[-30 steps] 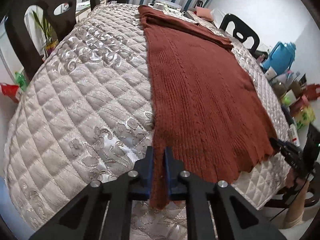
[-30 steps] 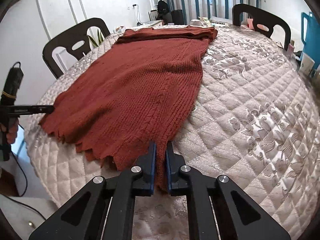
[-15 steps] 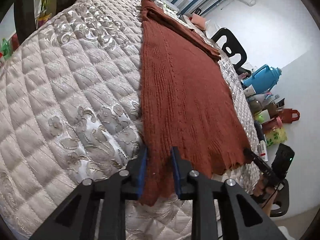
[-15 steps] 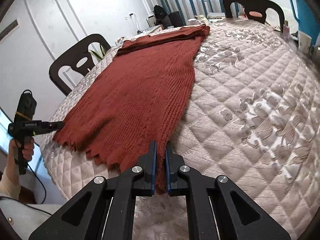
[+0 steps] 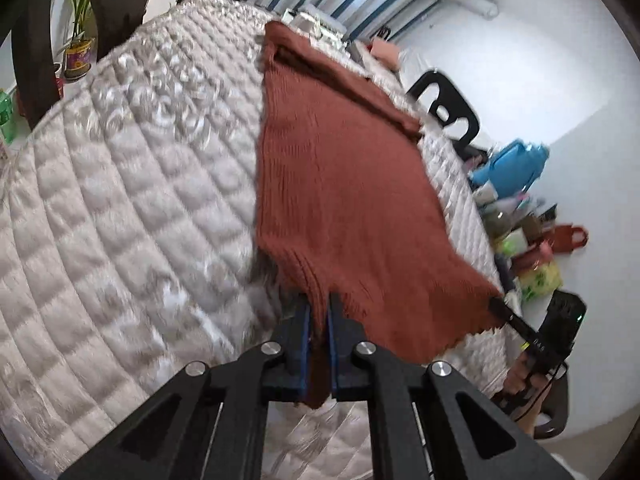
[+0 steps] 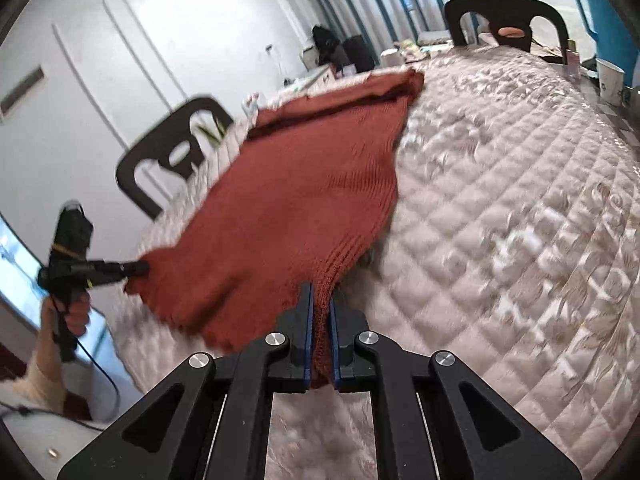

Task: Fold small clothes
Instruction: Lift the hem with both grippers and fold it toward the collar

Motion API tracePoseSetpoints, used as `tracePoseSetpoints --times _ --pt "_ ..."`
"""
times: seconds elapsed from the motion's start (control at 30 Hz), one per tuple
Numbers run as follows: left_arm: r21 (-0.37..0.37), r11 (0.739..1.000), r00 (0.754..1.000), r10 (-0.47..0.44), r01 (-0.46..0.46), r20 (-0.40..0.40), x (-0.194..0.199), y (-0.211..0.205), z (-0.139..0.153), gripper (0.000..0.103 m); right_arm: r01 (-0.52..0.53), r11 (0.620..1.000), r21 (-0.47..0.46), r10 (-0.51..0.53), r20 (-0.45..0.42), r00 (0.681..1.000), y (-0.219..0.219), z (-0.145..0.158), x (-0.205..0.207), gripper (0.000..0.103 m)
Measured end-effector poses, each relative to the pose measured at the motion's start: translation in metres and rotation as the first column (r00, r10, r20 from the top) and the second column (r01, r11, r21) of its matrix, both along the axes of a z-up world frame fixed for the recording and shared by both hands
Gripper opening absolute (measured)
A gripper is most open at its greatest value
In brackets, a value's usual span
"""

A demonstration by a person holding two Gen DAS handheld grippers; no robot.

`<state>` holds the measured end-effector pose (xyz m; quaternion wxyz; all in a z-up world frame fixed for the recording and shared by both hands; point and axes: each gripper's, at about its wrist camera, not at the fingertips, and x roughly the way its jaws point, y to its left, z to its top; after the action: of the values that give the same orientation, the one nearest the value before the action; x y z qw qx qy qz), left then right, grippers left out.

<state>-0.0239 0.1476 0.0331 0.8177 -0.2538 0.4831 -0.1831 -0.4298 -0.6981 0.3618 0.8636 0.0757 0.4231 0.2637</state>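
A rust-brown knit garment (image 5: 344, 184) lies lengthwise on the quilted beige table cover (image 5: 132, 184), its far end folded over. My left gripper (image 5: 319, 300) is closing its jaws on the near left hem corner, and the pads press the knit. In the right wrist view, my right gripper (image 6: 321, 292) is shut on the near right corner of the garment (image 6: 292, 208). Both corners hang lifted off the cover (image 6: 500, 200), with the scalloped hem sagging between them. Each view shows the other gripper at the opposite corner: the right gripper (image 5: 500, 304) and the left gripper (image 6: 138, 268).
Dark chairs (image 6: 176, 152) (image 6: 504, 16) (image 5: 444, 112) stand around the table. A blue jug (image 5: 508, 168), bags and bottles crowd the right side. A paper cup (image 6: 610, 80) stands at the far right edge, and a potted plant (image 5: 78, 48) at the back left.
My left gripper opened around the hem corner, then shut on it again. Both grippers have risen and rolled, and the near hem has lifted off the table cover.
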Motion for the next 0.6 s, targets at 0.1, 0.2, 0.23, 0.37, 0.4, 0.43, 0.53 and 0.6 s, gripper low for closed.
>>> tracePoseSetpoints --times 0.1,0.2,0.23,0.37,0.4,0.43,0.53,0.6 --pt "-0.054 0.998 0.999 0.018 -0.016 0.036 0.014 0.006 0.014 0.009 0.004 1.0 0.009 -0.004 0.019 1.0 0.003 0.012 0.014 0.006" --pt "-0.094 0.995 0.997 0.045 -0.04 0.058 0.038 0.012 0.025 0.009 0.006 0.999 0.037 -0.006 0.024 1.0 0.007 0.023 0.036 0.006" --pt "-0.103 0.993 0.996 0.058 -0.051 0.061 0.048 0.015 0.029 0.009 0.011 0.999 0.042 -0.012 0.028 1.0 0.008 0.027 0.043 0.006" --pt "-0.141 0.988 0.996 0.073 -0.065 0.049 0.085 0.021 0.03 0.009 0.029 0.999 0.039 -0.03 0.036 0.999 0.014 0.036 0.082 0.006" --pt "-0.143 0.987 0.996 0.081 -0.074 0.041 0.098 0.021 0.028 0.009 0.03 0.999 0.034 -0.032 0.038 0.999 0.017 0.036 0.095 0.006" --pt "-0.143 0.986 0.995 0.088 -0.081 0.038 0.108 0.021 0.027 0.009 0.033 0.999 0.033 -0.035 0.036 0.999 0.018 0.036 0.105 0.006" --pt "-0.143 0.986 0.995 0.094 -0.088 0.035 0.136 0.02 0.025 0.009 0.049 0.998 0.039 -0.049 0.014 0.999 0.022 0.031 0.14 0.006" --pt "-0.141 0.985 0.994 0.105 -0.101 0.024 0.156 0.019 0.022 0.009 0.064 0.997 0.034 -0.064 -0.007 0.998 0.023 0.025 0.165 0.006"
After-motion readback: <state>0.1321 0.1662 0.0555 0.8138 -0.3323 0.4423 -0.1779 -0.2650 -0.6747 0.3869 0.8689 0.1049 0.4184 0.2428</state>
